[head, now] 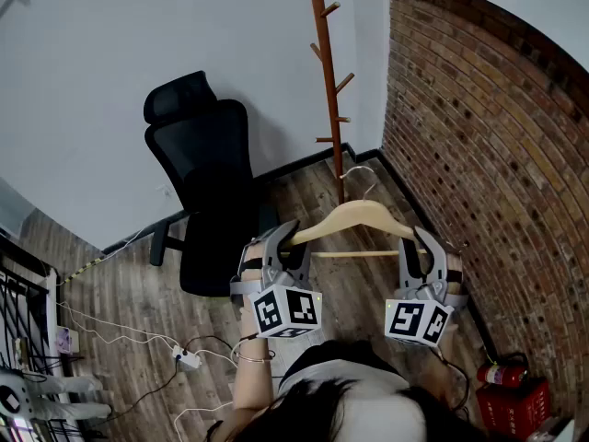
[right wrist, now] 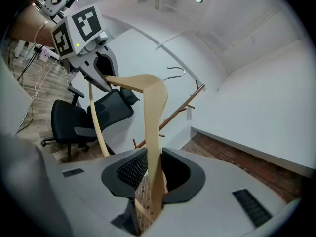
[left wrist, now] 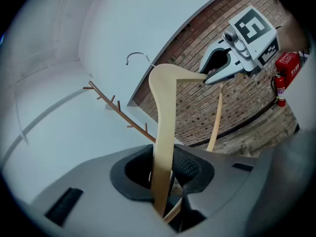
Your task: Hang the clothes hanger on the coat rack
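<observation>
Head view looks down on a pale wooden clothes hanger with a metal hook [head: 354, 217], held level in the air in front of the person, its hook end toward the room's corner. The left gripper [head: 285, 235] is clamped on the hanger's left shoulder tip and the right gripper [head: 419, 249] on its right tip. In each gripper view the wooden arm runs straight between the ribbed pads, which press on it.

The tall brown wooden coat rack with angled pegs [head: 328, 72] stands in the corner where the white wall [head: 110, 35] meets the red brick wall [head: 479, 127]. In both gripper views the hook hangs clear of the pegs, touching none.

A black mesh office chair [head: 207, 182] stands left of the rack against the white wall, close beside the left gripper. Between chair and brick wall runs a strip of bare wood-plank floor [head: 322, 187] up to the rack's foot. A red fire extinguisher [head: 502, 374] sits low by the brick wall, at the person's right.
</observation>
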Motion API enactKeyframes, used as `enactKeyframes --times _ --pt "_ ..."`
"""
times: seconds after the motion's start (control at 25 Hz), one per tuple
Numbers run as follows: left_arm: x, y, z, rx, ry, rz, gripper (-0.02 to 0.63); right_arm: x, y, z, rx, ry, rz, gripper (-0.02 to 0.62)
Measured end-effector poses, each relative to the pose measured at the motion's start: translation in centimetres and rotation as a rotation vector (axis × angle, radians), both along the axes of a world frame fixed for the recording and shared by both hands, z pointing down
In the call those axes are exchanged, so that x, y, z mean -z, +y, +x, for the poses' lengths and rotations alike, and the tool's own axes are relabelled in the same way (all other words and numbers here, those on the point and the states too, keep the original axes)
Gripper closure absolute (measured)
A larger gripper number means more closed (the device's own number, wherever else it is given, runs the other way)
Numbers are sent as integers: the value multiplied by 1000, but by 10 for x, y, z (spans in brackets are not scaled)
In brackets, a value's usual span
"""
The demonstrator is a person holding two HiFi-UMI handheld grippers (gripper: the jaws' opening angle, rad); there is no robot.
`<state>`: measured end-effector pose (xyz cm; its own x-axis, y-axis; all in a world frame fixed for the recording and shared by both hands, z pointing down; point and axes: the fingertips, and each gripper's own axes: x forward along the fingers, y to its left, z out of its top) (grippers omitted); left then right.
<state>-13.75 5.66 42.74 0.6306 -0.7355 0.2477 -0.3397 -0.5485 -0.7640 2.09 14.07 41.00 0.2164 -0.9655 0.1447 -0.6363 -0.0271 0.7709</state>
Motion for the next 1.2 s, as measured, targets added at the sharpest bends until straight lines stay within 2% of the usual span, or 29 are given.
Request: enactKeyframes --times 0.32,0.8,1.2 --pt "2 7 16 9 -4 2 506 0 6 17 10 -21 14 486" --pt "-1 15 51 78 12 -13 506 1 3 57 73 -1 10 486" --pt "-5 8 58 106 -9 -13 506 -5 -12 68 104 -21 2 486"
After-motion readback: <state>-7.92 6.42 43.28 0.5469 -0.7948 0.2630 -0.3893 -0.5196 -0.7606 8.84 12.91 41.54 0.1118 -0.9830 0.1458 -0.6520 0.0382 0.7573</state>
